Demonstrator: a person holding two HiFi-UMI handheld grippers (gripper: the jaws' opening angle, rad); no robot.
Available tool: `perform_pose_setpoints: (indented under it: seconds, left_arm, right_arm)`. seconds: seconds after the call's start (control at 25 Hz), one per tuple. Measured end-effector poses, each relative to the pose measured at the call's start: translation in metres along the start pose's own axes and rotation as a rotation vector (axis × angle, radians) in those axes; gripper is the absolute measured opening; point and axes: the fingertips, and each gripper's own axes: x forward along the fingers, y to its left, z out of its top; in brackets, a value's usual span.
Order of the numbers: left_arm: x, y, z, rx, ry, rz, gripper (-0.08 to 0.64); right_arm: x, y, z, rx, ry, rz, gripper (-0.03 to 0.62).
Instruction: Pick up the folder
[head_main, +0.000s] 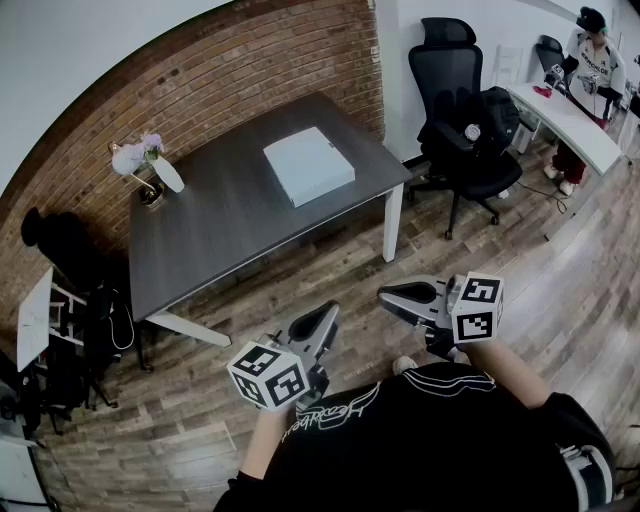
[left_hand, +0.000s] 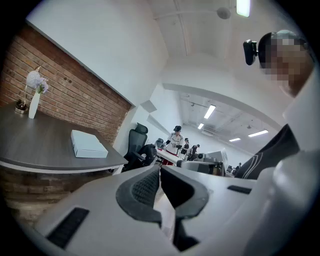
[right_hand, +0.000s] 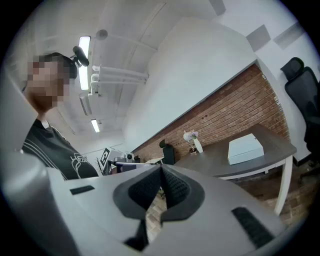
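Left gripper (left_hand: 160, 168) and right gripper (right_hand: 161, 168) were clenched empty; folder (head_main: 308, 166) lay well ahead of their jaws. Right gripper view alone missed the distant person (head_main: 590, 55).

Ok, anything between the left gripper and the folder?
Nothing in the way: head view shows only floor, then bare desk top between left gripper and folder.

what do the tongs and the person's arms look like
Both the left tongs and right tongs are tapered light grey shells with black ribbed pads. Each carries a white cube of black square markers. The person wears a black top with white print.
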Motion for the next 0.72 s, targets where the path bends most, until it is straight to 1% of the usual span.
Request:
perform_pose_setpoints:
  seconds: [0.32,0.56,0.64,0.72]
  left_arm:
    - [-0.015,-0.003,-0.005,0.009,-0.009,0.0,0.011]
    - [-0.028,0.003,-0.01,-0.015,-0.025,0.0,0.011]
    - [-0.026,0.008,-0.014,-0.03,-0.025,0.003,0.011]
    - [-0.022,0.014,-0.014,-0.04,-0.023,0.002,0.011]
  right_arm:
    - [0.004,0.013,-0.009,-0.005,0.0,0.002,-0.003]
    - [0.011,0.021,-0.018,0.026,0.006,0.012,-0.003]
    - [0.013,0.012,-0.024,0.038,0.017,-0.021,-0.003]
    - [0.013,-0.001,-0.026,0.018,0.035,-0.072,-0.002]
